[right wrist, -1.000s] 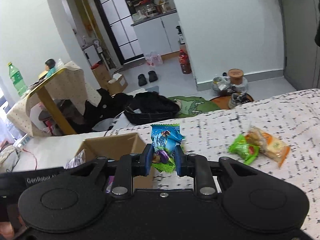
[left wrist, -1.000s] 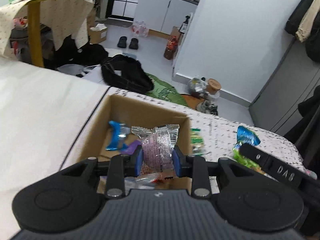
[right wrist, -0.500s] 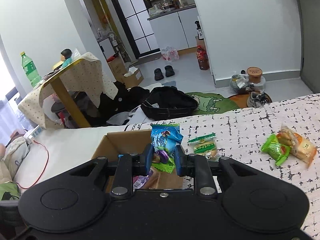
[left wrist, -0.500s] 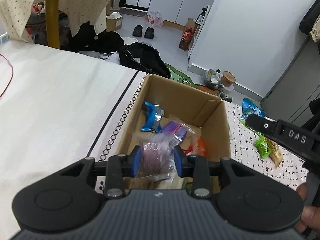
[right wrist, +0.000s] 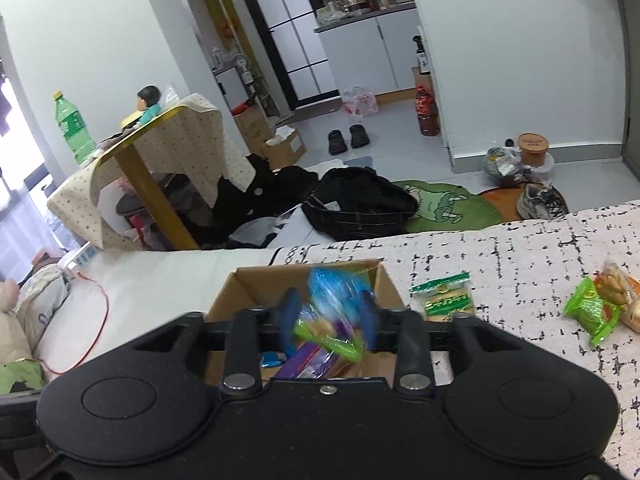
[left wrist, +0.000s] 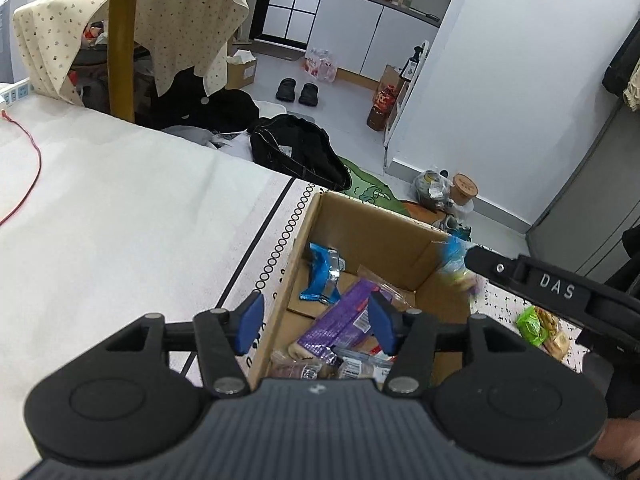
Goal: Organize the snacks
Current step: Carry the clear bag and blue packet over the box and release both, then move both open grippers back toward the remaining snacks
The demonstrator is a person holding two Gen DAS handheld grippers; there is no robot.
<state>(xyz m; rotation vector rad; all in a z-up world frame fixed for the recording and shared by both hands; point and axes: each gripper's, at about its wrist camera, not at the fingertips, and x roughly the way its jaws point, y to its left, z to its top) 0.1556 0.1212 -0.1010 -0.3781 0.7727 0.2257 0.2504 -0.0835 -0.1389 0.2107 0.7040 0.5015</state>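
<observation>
A box [left wrist: 372, 236] sits on the bed [left wrist: 120, 216], shoes [left wrist: 297, 91] beyond on the floor; both grippers [left wrist: 316, 322] [right wrist: 329, 316] have just been opening, the right's blue packet [right wrist: 332, 292] loose between its jaws.

Your open cardboard box [left wrist: 372, 232] holds a purple packet [left wrist: 340, 316] and a blue wrapper [left wrist: 324, 272] at its 10 o'clock. A blurred blue-green snack bag [right wrist: 336, 312] hangs over the box; two green packets [right wrist: 446, 300] [right wrist: 592, 312] lie at 3 o'clock.

right gripper [right wrist: 328, 322]: jaws just opening over cardboard box [right wrist: 248, 292]
blue-green snack bag [right wrist: 334, 312]: blurred, between the jaws
bedspread [right wrist: 520, 264]: green packet [right wrist: 446, 300], green-orange snacks [right wrist: 600, 308]
</observation>
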